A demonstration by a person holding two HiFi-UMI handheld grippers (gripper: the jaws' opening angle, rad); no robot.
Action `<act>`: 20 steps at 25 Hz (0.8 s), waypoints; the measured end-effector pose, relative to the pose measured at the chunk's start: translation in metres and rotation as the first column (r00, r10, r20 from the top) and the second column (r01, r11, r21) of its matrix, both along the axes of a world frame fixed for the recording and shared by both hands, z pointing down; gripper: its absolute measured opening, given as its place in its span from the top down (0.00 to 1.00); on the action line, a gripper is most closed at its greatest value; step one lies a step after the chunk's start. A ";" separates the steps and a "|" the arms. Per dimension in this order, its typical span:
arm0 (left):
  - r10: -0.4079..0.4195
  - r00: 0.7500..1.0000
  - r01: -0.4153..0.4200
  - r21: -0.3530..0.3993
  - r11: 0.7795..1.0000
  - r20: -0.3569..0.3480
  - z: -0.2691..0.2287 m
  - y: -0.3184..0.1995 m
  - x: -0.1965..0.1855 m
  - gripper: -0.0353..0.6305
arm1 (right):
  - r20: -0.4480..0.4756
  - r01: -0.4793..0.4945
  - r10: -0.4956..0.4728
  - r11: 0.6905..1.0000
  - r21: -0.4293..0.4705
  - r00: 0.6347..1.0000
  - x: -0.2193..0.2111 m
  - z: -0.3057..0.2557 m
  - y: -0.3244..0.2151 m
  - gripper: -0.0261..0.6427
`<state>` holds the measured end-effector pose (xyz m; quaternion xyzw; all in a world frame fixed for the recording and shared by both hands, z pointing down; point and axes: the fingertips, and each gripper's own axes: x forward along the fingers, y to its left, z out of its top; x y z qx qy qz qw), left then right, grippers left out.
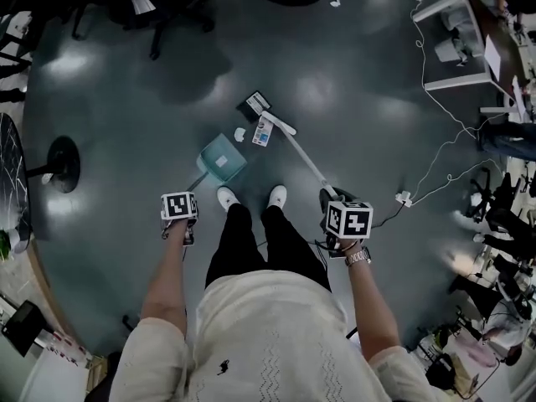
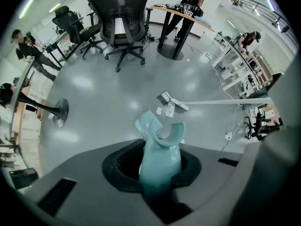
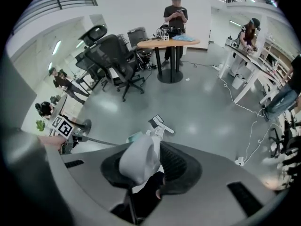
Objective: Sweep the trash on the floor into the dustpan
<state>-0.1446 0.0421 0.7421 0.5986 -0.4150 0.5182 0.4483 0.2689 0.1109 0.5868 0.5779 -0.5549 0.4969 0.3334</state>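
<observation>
1. The left gripper (image 1: 179, 210), lower left of centre in the head view, has its jaws closed on the top of the teal plastic dustpan's long handle (image 2: 160, 157). In the left gripper view the handle fills the gap between the jaws, and its C-shaped clip end stands out beyond them.
2. The teal plastic dustpan (image 1: 222, 159) is down at the grey floor (image 1: 352, 90), just ahead of the person's white shoes (image 1: 227, 197). I cannot tell whether it rests flat.
3. The right gripper (image 1: 345, 220), lower right of centre, has its jaws clamped on the rounded end of the white broom pole (image 3: 138, 160).
4. The white-handled broom (image 1: 303, 156) slants up and left across the frame from that gripper. Its head (image 1: 256, 105) is at the floor above the dustpan.
5. The trash lies at mid-frame: a small crumpled white scrap (image 1: 239, 134) and a flat white and blue packet (image 1: 262, 132). Both lie just beside the broom head, between it and the dustpan, outside the pan.
6. A white power strip with its cable (image 1: 404, 198) lies right of the right gripper.
7. A black round-based stand (image 1: 63, 164) is at the left edge.
</observation>
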 end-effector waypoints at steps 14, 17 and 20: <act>-0.008 0.997 0.008 0.000 1.000 -0.077 0.012 -0.014 0.013 0.81 | 0.217 -0.057 0.076 0.994 -0.092 0.973 -0.110 -0.020 0.031 0.79; -0.027 0.996 0.027 0.002 1.000 -0.082 0.012 -0.009 -0.002 0.81 | 0.273 -0.192 0.220 0.973 -0.125 0.937 -0.100 -0.027 0.023 0.79; -0.061 0.995 0.061 0.003 0.998 -0.084 0.010 -0.001 -0.021 0.81 | 0.290 -0.272 0.293 0.956 -0.113 0.911 -0.077 -0.039 -0.006 0.79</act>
